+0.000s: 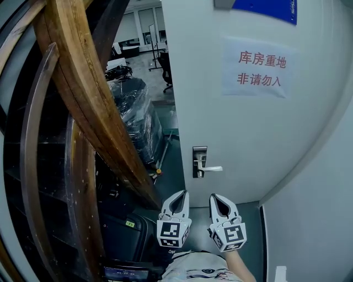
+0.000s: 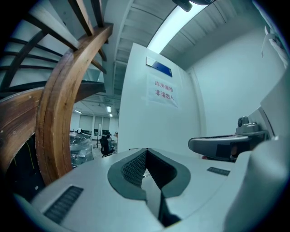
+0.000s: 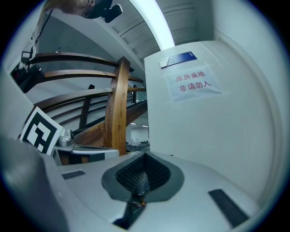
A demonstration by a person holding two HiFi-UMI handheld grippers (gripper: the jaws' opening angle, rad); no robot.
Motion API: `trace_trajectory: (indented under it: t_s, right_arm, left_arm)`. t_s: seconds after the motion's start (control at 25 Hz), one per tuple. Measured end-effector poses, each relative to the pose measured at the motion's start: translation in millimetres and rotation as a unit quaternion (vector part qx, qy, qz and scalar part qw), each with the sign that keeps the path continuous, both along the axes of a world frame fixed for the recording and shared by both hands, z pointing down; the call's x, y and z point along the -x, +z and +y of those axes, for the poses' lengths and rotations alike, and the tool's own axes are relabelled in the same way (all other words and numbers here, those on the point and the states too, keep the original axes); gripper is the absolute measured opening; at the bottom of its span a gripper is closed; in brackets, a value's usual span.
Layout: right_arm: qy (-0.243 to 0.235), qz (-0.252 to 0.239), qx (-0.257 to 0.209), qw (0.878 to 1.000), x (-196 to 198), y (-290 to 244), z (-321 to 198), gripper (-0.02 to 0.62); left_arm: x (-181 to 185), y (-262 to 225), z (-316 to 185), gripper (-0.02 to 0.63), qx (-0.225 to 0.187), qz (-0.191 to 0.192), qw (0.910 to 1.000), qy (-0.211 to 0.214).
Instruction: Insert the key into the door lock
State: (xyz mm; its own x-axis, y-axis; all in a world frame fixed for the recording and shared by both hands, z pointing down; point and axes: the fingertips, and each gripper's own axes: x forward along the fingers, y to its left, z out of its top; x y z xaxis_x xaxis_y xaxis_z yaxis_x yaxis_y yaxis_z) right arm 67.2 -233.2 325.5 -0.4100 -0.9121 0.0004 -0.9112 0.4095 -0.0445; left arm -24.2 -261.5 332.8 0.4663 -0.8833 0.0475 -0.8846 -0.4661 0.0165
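Observation:
The white door (image 1: 248, 126) carries a metal lock plate (image 1: 199, 162) with a lever handle (image 1: 213, 168). Both grippers hover side by side just below the handle, pointing at the door and apart from it. My right gripper (image 1: 212, 196) is shut on a small silvery key (image 3: 141, 183), which is pinched deep between its ribbed pads in the right gripper view. My left gripper (image 1: 186, 193) is shut with nothing between its jaws (image 2: 145, 150). The keyhole itself is too small to make out.
A paper sign (image 1: 258, 68) with red characters hangs on the door under a blue plaque (image 1: 266, 7). A curved wooden stair rail (image 1: 88, 99) rises close on the left. Plastic-wrapped goods (image 1: 132, 115) and an office lie beyond the door edge. A white wall (image 1: 320, 209) stands right.

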Motion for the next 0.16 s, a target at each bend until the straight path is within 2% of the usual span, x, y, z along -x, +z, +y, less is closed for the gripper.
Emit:
trace_trajectory:
  t_s: [0.16]
  right_arm:
    - [-0.002, 0.001, 0.002, 1.0, -1.7, 2.9, -4.8, 0.005]
  left_arm:
    - [-4.9, 1.9, -3.2, 0.005, 0.002, -0.001, 1.0, 0.003]
